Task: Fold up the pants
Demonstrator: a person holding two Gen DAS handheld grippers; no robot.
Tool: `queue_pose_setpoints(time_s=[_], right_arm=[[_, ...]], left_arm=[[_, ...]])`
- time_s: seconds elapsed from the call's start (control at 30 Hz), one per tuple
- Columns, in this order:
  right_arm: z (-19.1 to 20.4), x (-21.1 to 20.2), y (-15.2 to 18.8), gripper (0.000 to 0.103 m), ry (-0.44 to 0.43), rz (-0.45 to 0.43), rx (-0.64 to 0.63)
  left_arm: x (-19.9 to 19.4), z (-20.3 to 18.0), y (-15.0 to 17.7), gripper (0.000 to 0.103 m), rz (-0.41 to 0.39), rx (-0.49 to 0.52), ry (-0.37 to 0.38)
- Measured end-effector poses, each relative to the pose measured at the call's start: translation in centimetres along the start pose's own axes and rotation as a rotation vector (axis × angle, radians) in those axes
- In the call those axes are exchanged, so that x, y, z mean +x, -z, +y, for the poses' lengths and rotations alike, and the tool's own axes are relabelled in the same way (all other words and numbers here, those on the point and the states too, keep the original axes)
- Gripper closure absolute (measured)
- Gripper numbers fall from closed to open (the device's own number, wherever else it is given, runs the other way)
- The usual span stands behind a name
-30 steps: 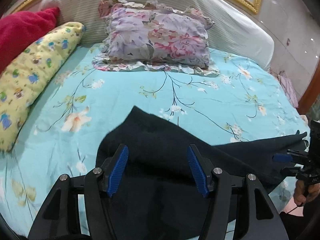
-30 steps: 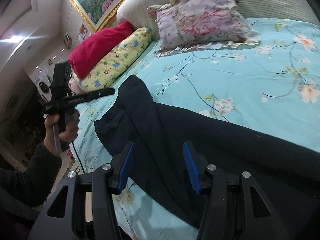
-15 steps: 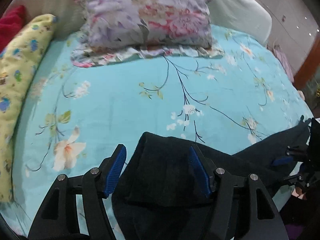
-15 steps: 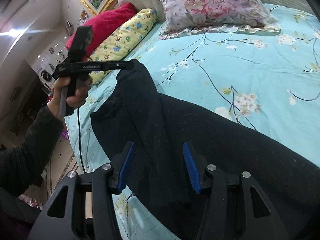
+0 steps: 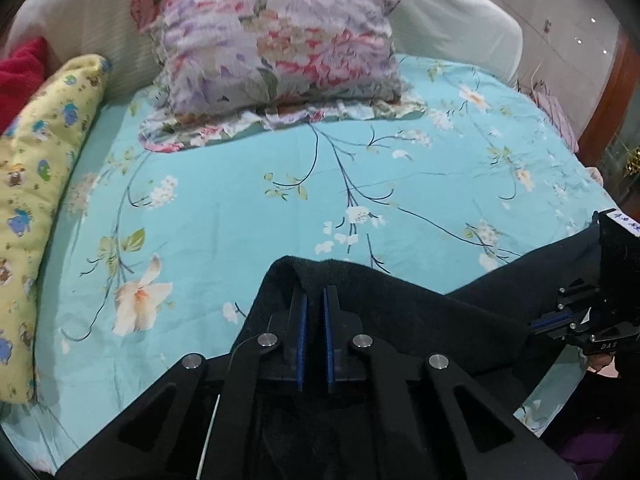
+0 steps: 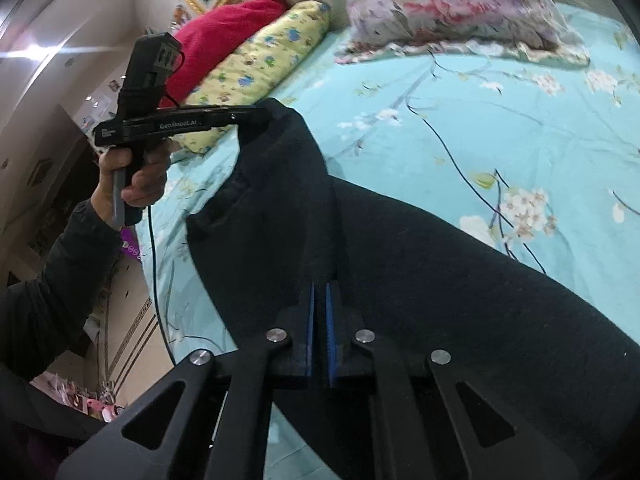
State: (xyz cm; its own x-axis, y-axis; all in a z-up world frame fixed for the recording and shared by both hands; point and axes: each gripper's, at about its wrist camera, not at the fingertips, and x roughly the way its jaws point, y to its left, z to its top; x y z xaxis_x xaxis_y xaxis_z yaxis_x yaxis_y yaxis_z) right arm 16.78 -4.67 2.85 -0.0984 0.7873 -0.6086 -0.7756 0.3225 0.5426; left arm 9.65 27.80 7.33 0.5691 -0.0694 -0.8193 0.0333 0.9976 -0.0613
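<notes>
The black pants (image 5: 404, 312) lie on the near part of a turquoise floral bed sheet (image 5: 248, 208). My left gripper (image 5: 314, 300) is shut on one corner of the pants and lifts it off the sheet. My right gripper (image 6: 320, 296) is shut on another edge of the pants (image 6: 420, 264), further to the right. The left gripper also shows in the right wrist view (image 6: 260, 114), holding the raised corner. The right gripper shows at the right edge of the left wrist view (image 5: 536, 324), its tips partly hidden by cloth.
A purple floral pillow (image 5: 280, 48) lies at the head of the bed. A yellow patterned bolster (image 5: 36, 184) and a red cushion (image 6: 228, 28) lie along the left side. The bed edge and tiled floor (image 6: 132, 332) are at the left in the right wrist view.
Both grippers were open over the pants and have shut on the cloth. The left one has lifted its corner up off the sheet.
</notes>
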Motion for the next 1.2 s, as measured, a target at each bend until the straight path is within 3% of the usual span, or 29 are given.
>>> queue_pose_setpoints(time_s=[0.33, 0.5, 0.63, 0.8, 1.2], right_arm=[[3.2, -2.0, 1.5, 0.097, -0.016, -0.042, -0.099], [4.2, -1.8, 2.9, 0.097, 0.002, -0.022, -0.139], [5.0, -1.2, 3.7, 0.097, 0.018, -0.005, -0.172], [5.6, -0.4, 4.3, 0.097, 0.059, 0.021, -0.213], [5.5, 0.5, 5.0, 0.092, 0.072, 0.037, -0.162]], left_arm=[[-6.1, -1.3, 5.5, 0.100, -0.152, -0.104, -0.002], [-6.9, -0.2, 9.3, 0.100, -0.192, -0.231, 0.001], [-6.6, 1.2, 11.6, 0.099, -0.210, -0.334, 0.038], [-5.7, 1.8, 13.6, 0.099, -0.217, -0.406, 0.031], [-5.0, 3.3, 18.3, 0.099, -0.204, -0.609, 0.028]])
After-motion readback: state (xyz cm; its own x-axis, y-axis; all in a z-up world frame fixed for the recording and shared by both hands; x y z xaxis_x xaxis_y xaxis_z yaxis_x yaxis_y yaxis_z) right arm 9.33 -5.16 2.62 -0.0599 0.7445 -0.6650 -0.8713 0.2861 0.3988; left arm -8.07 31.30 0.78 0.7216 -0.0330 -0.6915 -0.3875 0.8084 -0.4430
